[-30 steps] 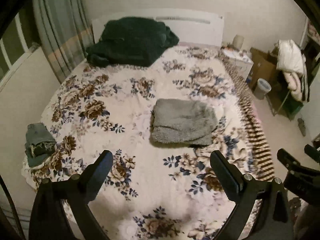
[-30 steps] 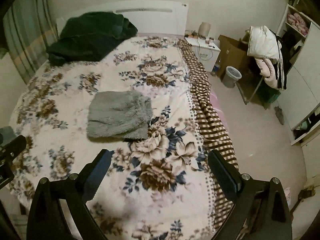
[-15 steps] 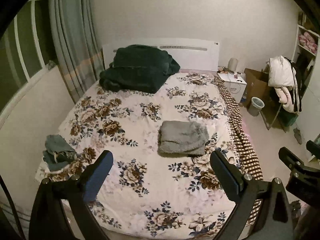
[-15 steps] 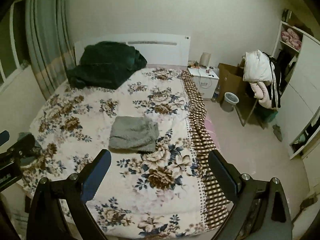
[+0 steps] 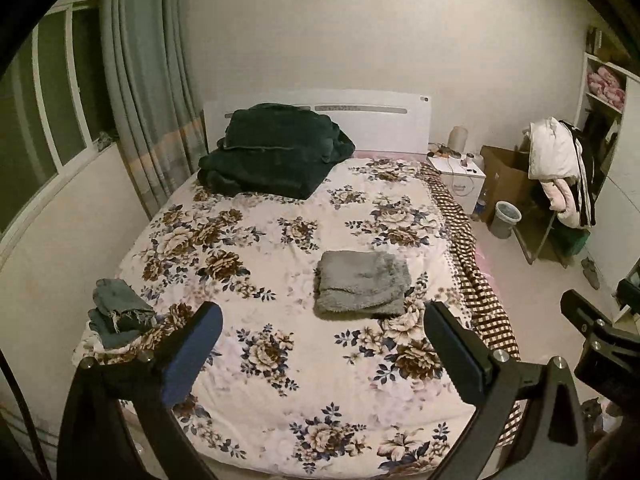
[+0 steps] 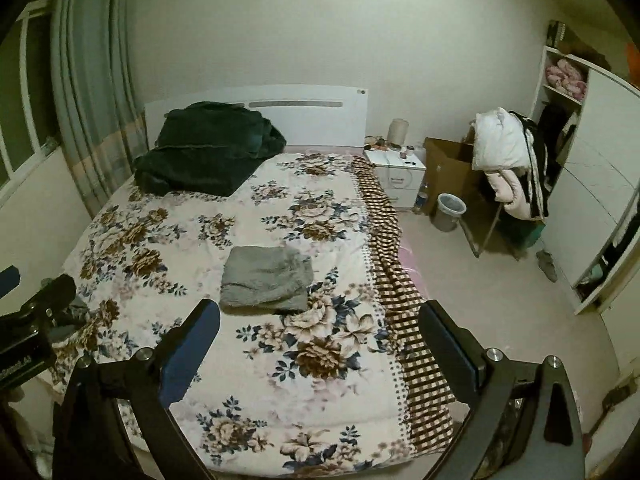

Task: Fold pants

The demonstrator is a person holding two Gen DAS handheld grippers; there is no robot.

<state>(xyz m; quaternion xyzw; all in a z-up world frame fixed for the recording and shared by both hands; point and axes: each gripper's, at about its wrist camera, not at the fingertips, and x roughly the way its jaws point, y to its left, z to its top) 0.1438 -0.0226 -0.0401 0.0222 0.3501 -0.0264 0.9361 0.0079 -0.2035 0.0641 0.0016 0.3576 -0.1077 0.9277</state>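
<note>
Grey fleecy pants (image 5: 362,284) (image 6: 266,280) lie folded into a neat rectangle on the floral bedspread (image 5: 280,240) (image 6: 328,220), right of the bed's middle. My left gripper (image 5: 322,356) is open and empty, held back over the foot of the bed, well short of the pants. My right gripper (image 6: 318,354) is also open and empty, at a like distance. Each gripper shows at the edge of the other's view.
A dark green blanket (image 5: 272,152) is piled at the headboard. A small heap of bluish clothes (image 5: 118,312) sits on the bed's left corner. A nightstand (image 6: 402,176), cardboard box, bin (image 6: 450,212), clothes-laden chair (image 6: 508,168) and wardrobe stand to the right; curtains (image 5: 148,120) hang at left.
Both grippers have pulled back and up from the bed, so the folded pants look smaller and the whole room has come into view. Both stay open.
</note>
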